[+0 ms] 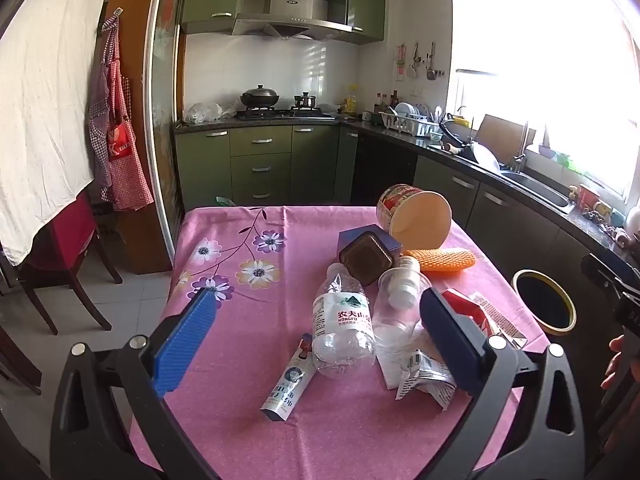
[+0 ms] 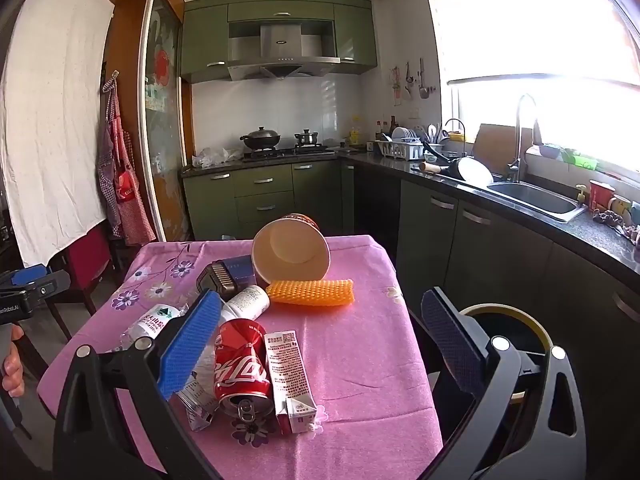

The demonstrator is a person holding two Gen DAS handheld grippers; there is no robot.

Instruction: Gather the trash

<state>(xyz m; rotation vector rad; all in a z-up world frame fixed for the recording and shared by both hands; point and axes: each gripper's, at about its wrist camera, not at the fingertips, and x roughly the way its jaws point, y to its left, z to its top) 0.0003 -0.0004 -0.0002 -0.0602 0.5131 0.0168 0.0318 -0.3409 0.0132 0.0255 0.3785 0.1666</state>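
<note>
Both claws, left (image 1: 316, 332) and right (image 2: 320, 340), gape empty over your desk (image 2: 360, 360); pinch the light, dent-prone cola can (image 2: 240, 364) across its slippery sides.

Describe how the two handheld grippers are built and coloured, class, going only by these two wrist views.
Each gripper has a black plastic frame with triangular cut-outs and round silver bolt heads. The left gripper carries two ribbed pads, bright blue on one finger, darker navy on the other; the right gripper looks the same. White lettering marks the left gripper's black handle in the right wrist view. No sleeves or cables are visible.

One bottle (image 1: 343, 322), one can (image 2: 241, 366), one carton (image 2: 289, 376) (table (image 2: 360, 360)).
</note>
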